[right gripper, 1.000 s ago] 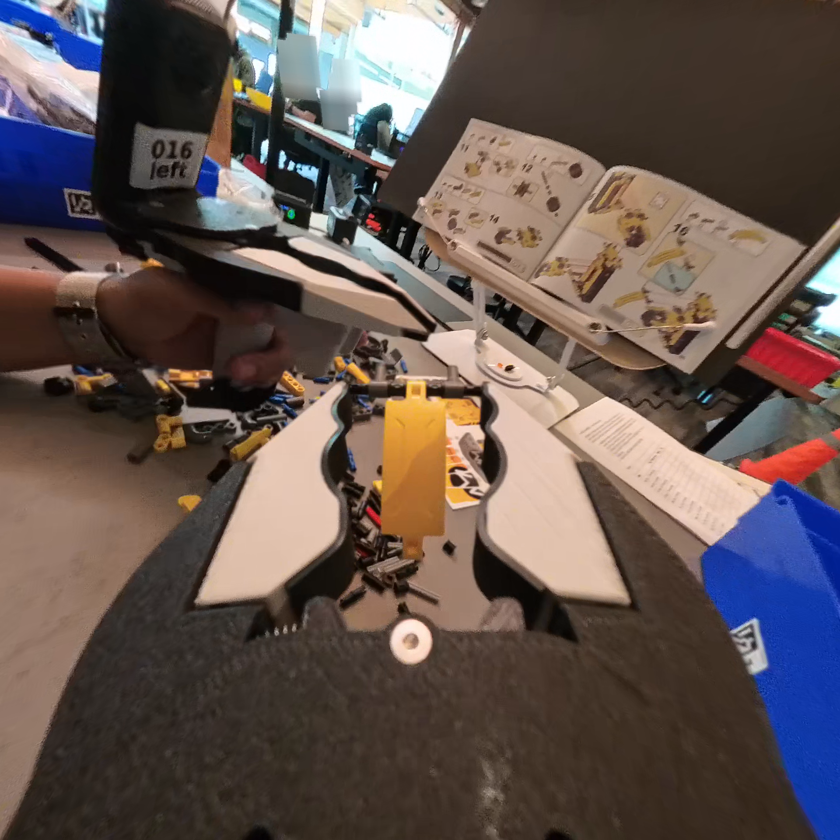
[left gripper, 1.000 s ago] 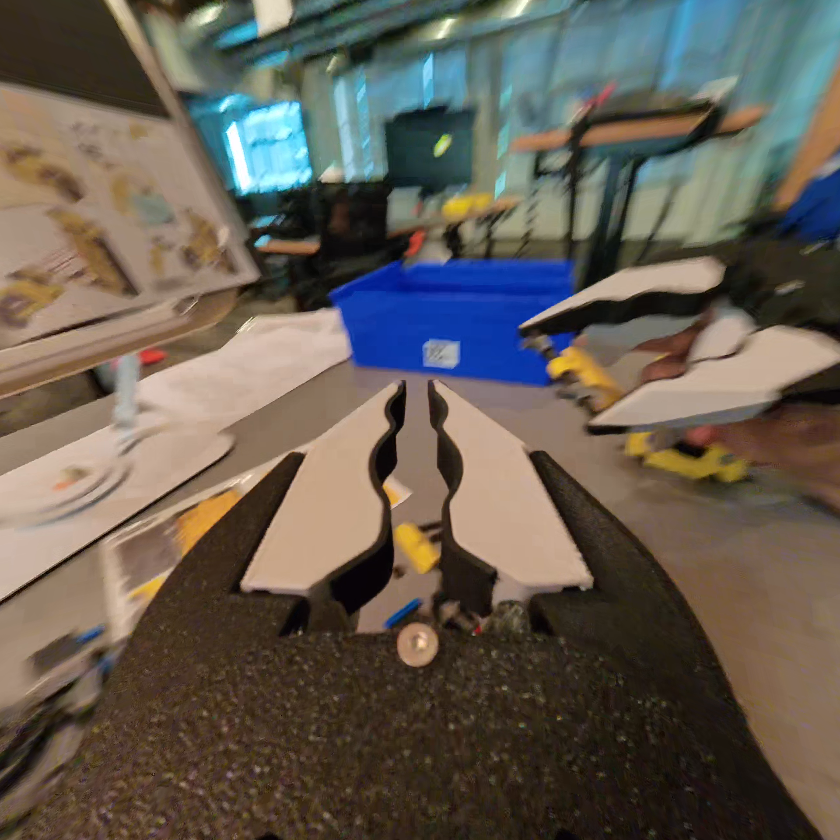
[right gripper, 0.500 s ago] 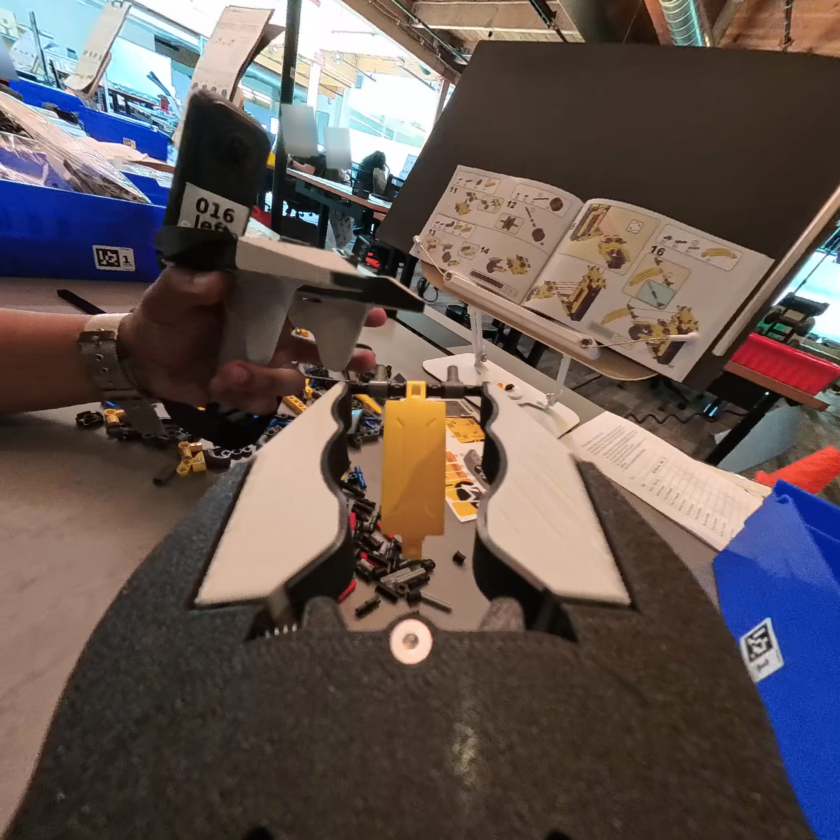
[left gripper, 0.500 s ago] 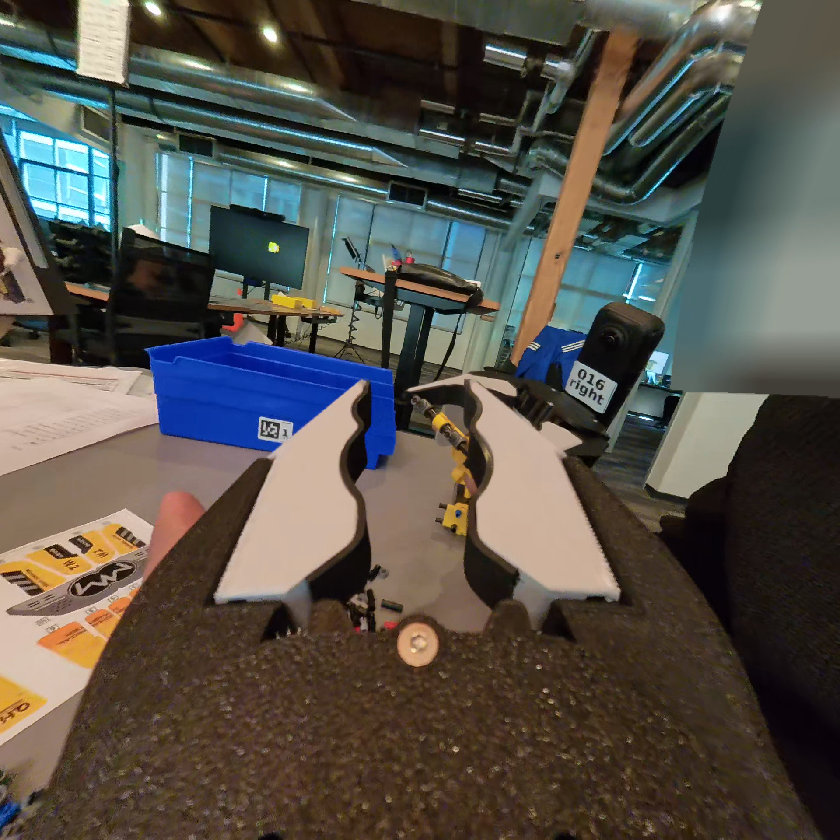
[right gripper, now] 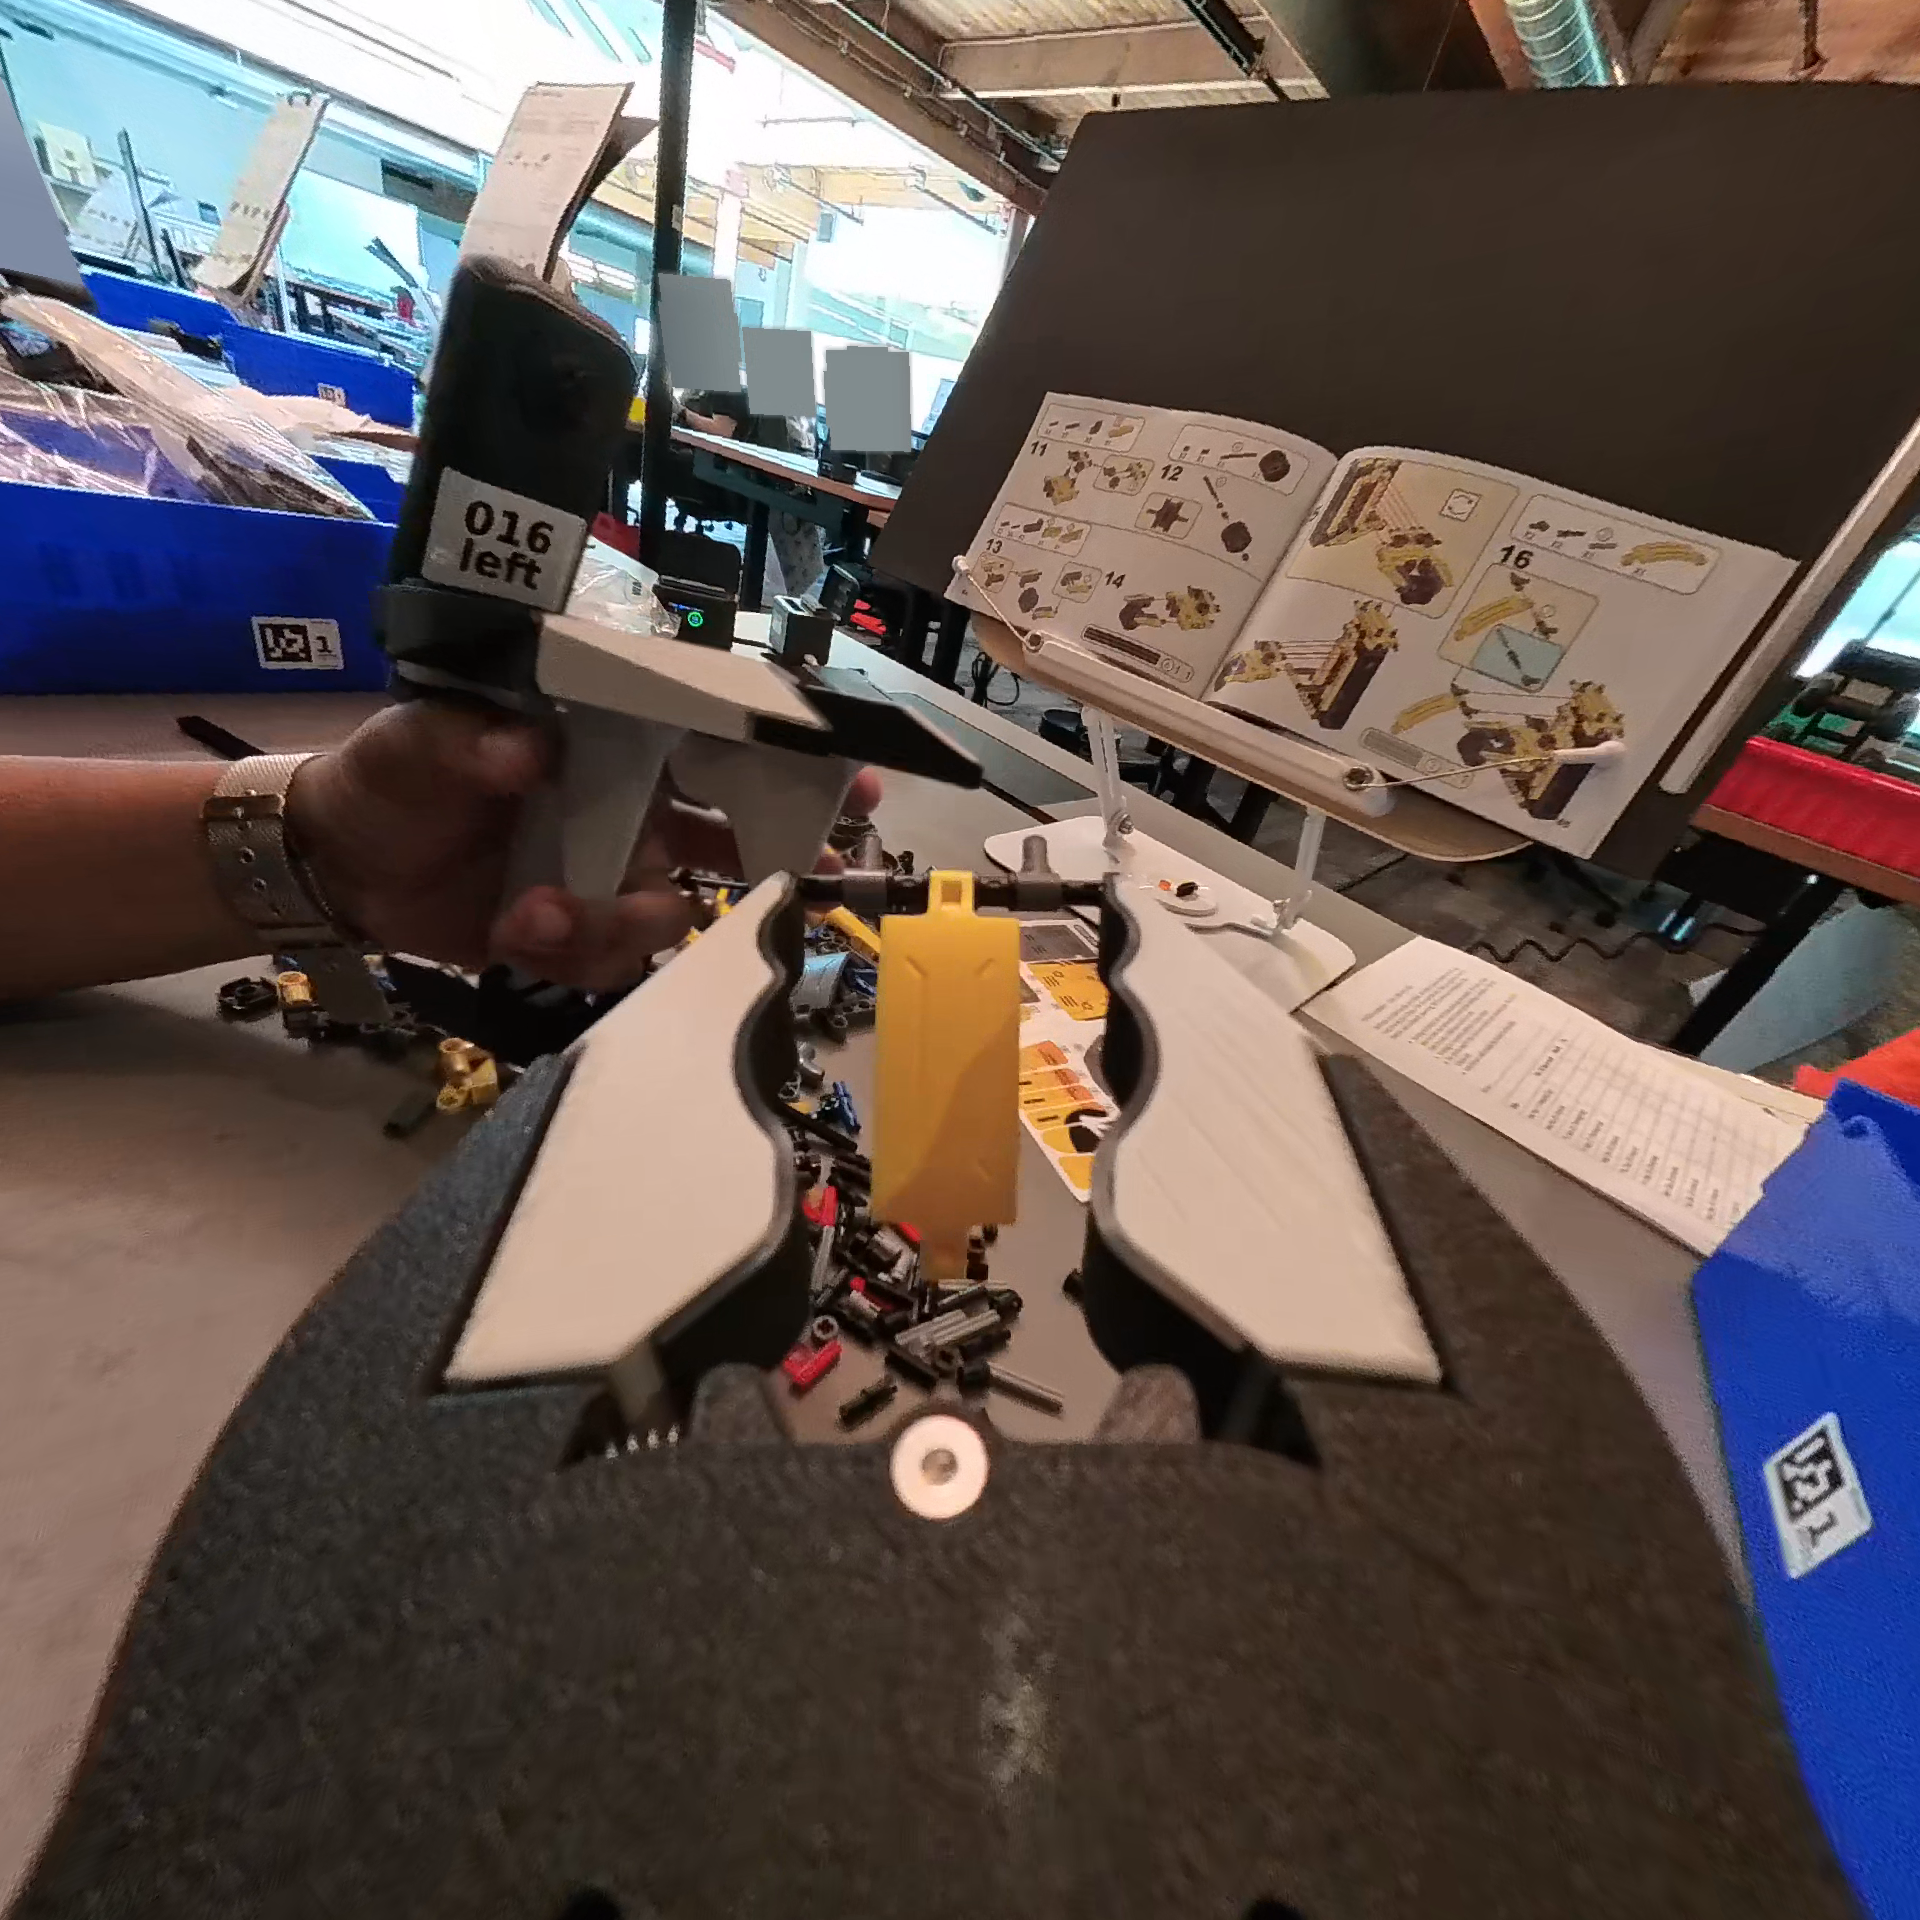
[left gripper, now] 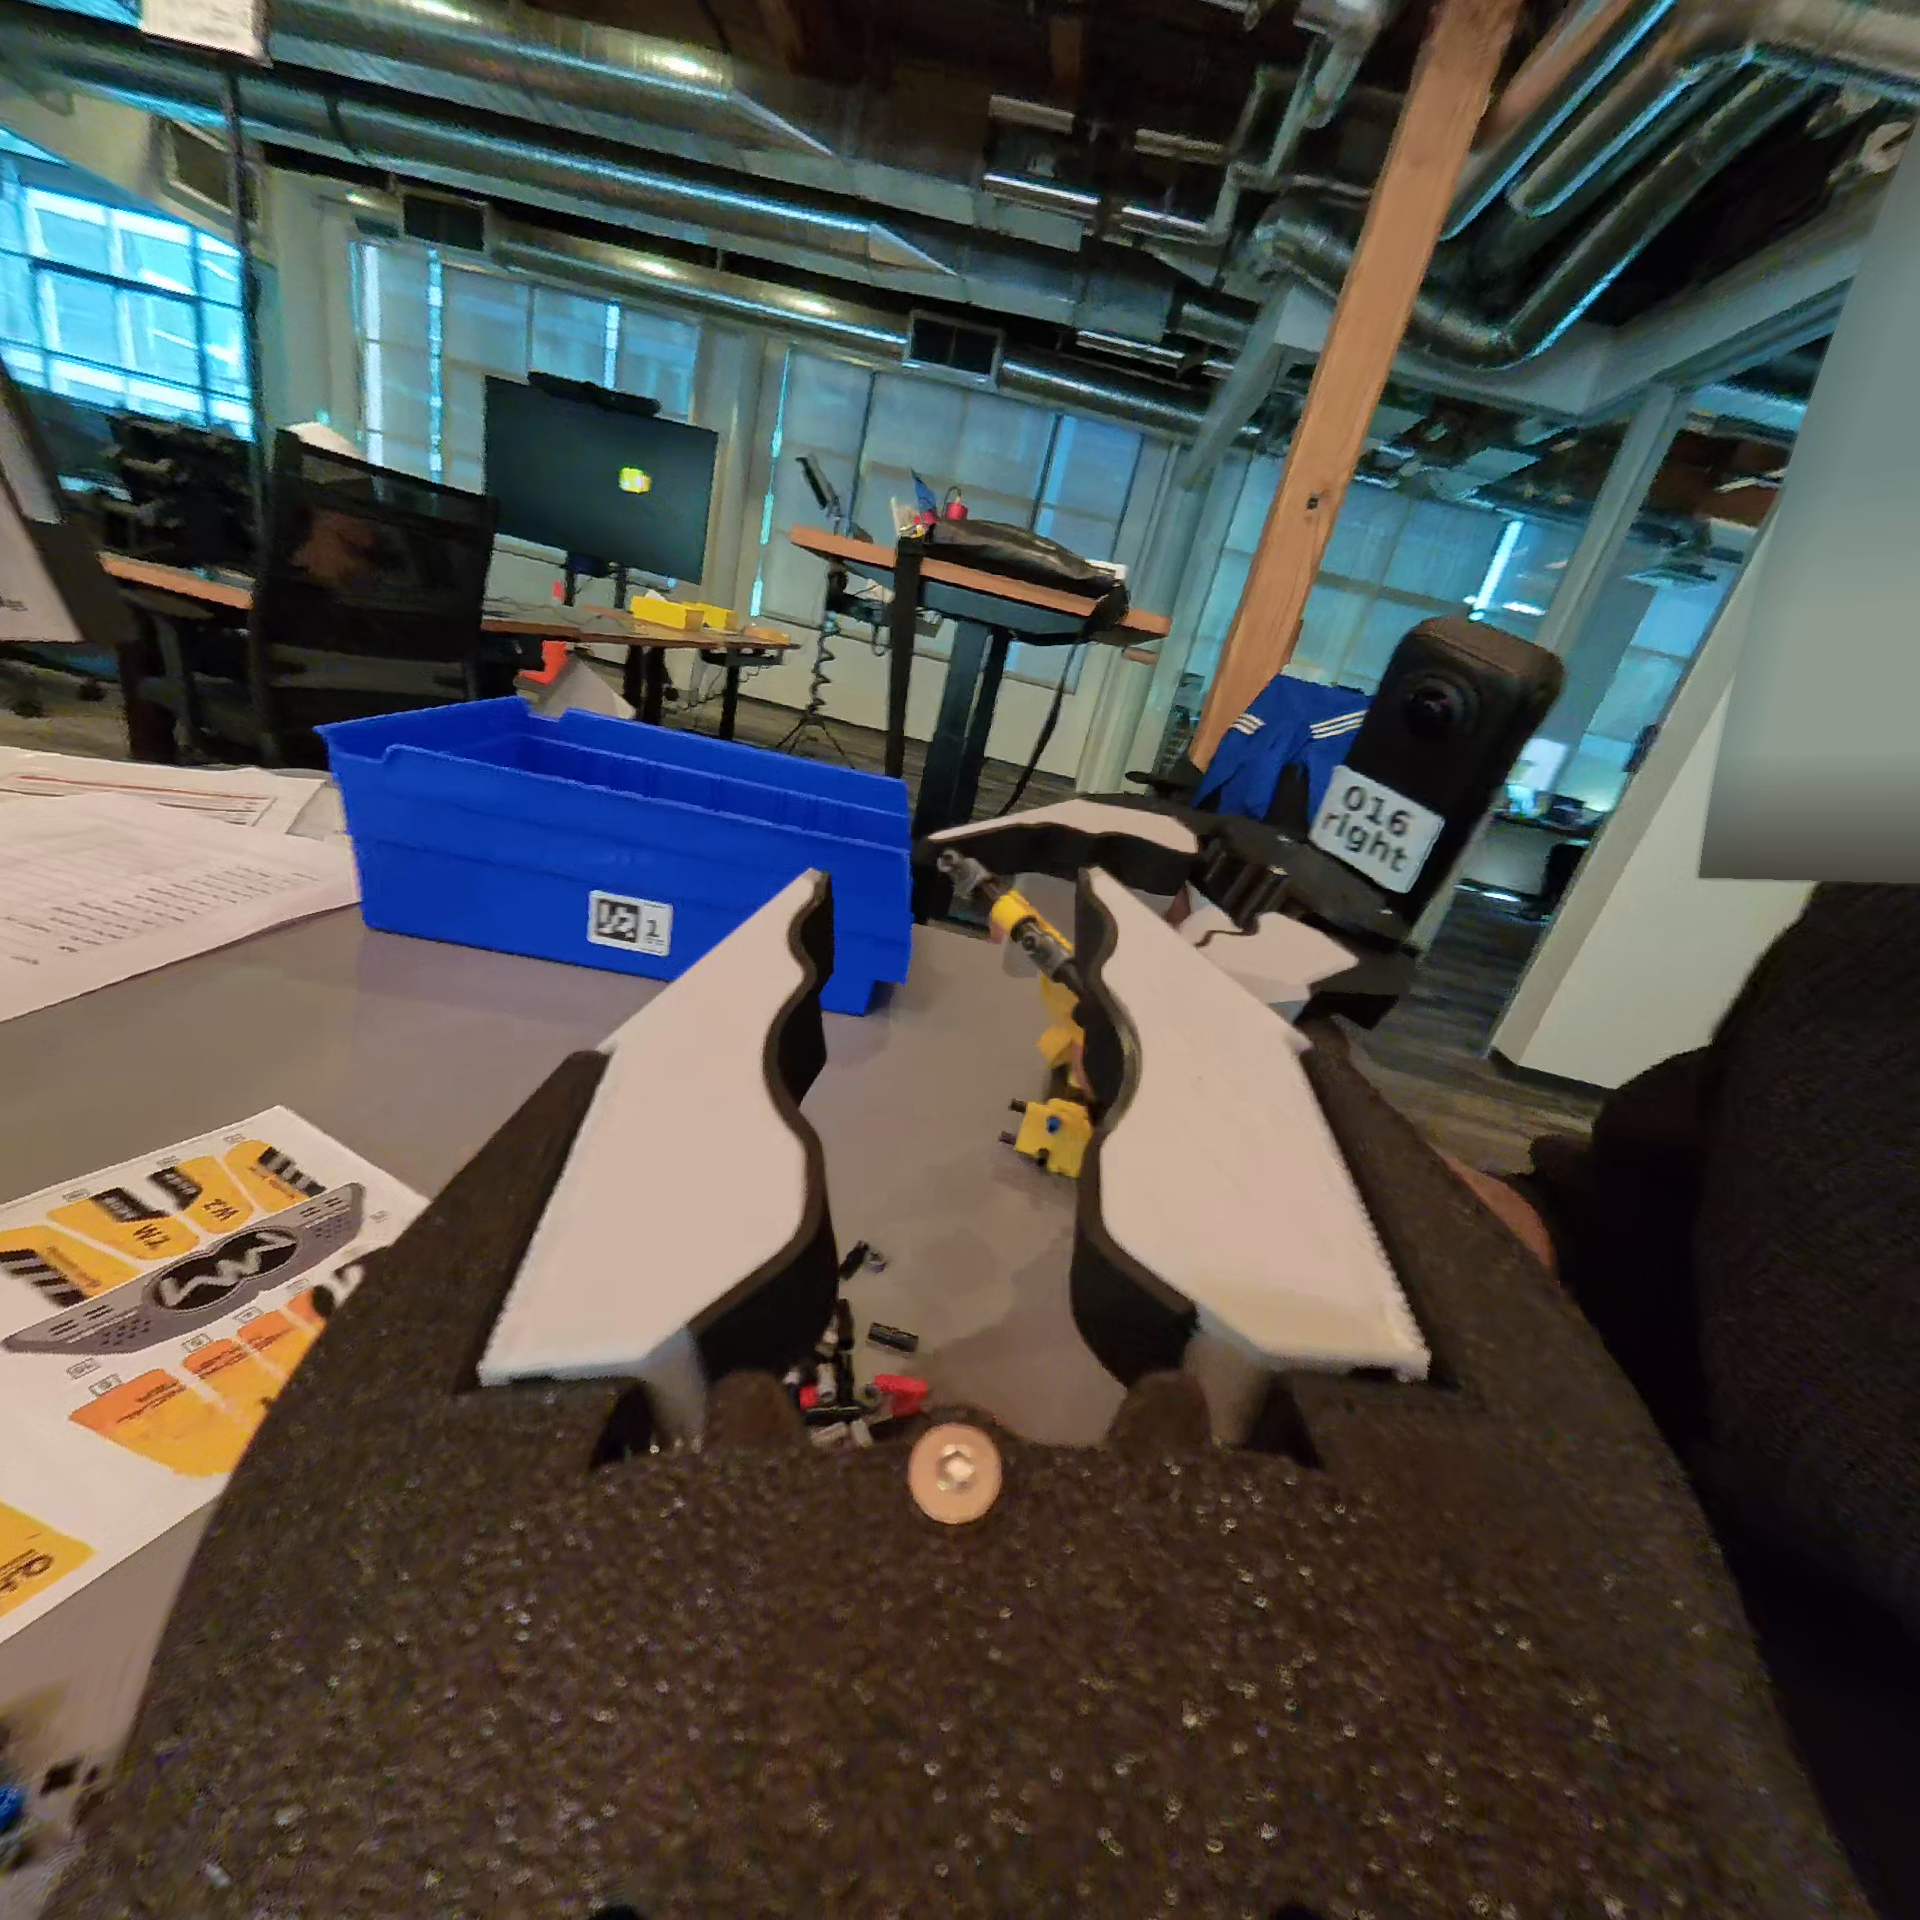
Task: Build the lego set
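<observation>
Grey counter (left gripper: 436, 1039) carries everything. Black board on a stand with an open instruction booklet (right gripper: 1351, 613) clipped to it sits at the far right in the right wrist view, white base on the counter. Blue bin (left gripper: 613, 831) sits on the counter ahead of the left claw, a second blue bin (right gripper: 177, 592) far left behind the hand. Printed sheets (right gripper: 1558, 1081) lie flat between the booklet stand and the near blue bin corner. Sticker sheet (left gripper: 156, 1278) with yellow and orange decals lies flat, left of the left claw.

Right claw (right gripper: 945, 888): clamped on a thin dark axle assembly (right gripper: 1029, 890) held crosswise at the fingertips, wide gap between the fingers behind it. A yellow panel (right gripper: 945, 1060) hangs from the axle's middle, down between the fingers, above the counter.

Left claw (left gripper: 951, 894): fingers spread wide, nothing gripped. It hovers above the counter, gripped by a hand (right gripper: 447, 842) with a metal wristband. The axle assembly's end and its yellow parts (left gripper: 1049, 1039) sit just inside the left claw's right finger; contact cannot be told.

Loose pile of small black, grey, red and yellow pieces (right gripper: 904, 1299) scattered on the counter below both claws.
</observation>
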`<action>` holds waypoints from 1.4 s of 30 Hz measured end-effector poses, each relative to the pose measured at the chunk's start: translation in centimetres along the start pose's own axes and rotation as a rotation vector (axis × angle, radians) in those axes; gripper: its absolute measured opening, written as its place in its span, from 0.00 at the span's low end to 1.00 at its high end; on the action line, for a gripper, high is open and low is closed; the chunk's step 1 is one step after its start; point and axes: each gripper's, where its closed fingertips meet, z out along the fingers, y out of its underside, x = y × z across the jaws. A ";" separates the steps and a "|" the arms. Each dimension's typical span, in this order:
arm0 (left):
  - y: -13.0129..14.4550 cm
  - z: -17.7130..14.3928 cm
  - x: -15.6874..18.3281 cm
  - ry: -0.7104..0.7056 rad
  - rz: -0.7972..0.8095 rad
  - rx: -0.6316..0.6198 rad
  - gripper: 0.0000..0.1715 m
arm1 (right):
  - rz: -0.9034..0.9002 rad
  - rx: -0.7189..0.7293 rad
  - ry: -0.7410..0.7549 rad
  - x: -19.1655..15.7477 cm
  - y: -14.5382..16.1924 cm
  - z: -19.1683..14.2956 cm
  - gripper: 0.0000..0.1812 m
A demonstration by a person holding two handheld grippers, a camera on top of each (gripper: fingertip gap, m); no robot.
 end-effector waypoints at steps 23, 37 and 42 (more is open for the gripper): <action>3.2 0.9 1.3 0.256 -0.662 -0.146 0.28 | -0.132 -0.086 0.045 -0.2 1.3 0.6 0.31; 2.7 0.7 0.2 0.218 -0.642 -0.096 0.24 | -0.141 -0.099 0.040 -0.4 1.6 0.9 0.31; 2.1 0.3 -0.6 0.183 -0.617 -0.061 0.24 | -0.139 -0.095 0.033 -0.5 1.5 1.0 0.31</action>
